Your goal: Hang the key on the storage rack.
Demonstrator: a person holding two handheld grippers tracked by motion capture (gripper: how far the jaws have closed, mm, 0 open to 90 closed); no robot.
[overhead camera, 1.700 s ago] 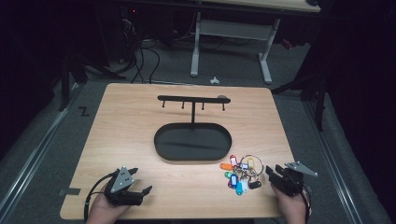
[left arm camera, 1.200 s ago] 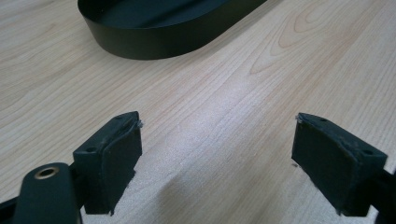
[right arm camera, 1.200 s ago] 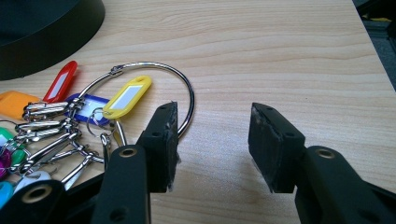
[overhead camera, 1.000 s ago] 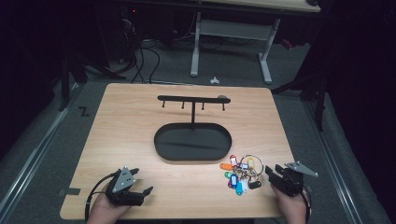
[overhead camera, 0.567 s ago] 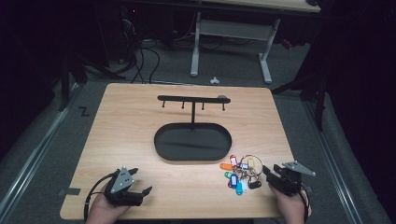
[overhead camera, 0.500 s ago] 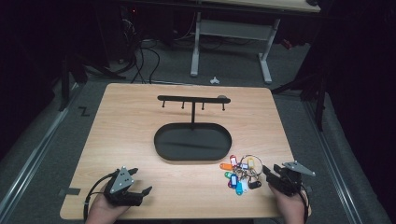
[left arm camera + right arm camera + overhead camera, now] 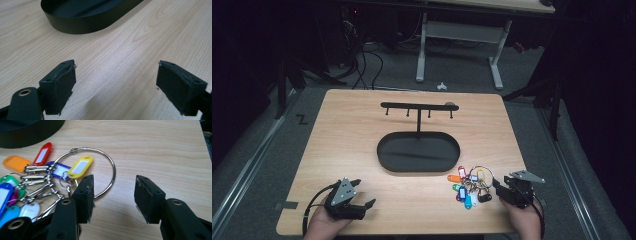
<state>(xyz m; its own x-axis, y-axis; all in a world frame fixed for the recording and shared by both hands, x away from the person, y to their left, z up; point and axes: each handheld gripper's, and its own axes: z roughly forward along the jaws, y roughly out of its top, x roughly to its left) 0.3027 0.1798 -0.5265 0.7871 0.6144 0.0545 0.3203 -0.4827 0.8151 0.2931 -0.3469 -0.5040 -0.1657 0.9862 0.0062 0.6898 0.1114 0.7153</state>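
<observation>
The bunch of keys (image 7: 470, 185) was seen lying flat on the tabletop (image 7: 362, 130), near its front right corner and just in front of the black oval tray (image 7: 418, 151) from which a hook stand (image 7: 418, 107) rose. The right gripper (image 7: 113, 195) was held low just beside the bunch, its jaws parted about halfway and closed on nothing; in the right gripper view the large wire ring (image 7: 110, 165) was seen passing under the tip of the left-hand jaw, with bare wood between the two jaws. The left gripper (image 7: 116, 82) was parked near the front left corner, well apart from the keys, with its jaws released wide over bare wood. Several risks could be judged from this. Because the ring lay flat and thin against the wood, it could be skated sideways instead of being caught if the jaws were closed without one of them being slid beneath or across the wire. If only a coloured tag (image 7: 80, 167) were pinched, the bunch could swing and slip out when lifted. The dangling tags could also be snagged on the tray wall, and a ring held at a tilt could be missed by the small hooks of the stand.
</observation>
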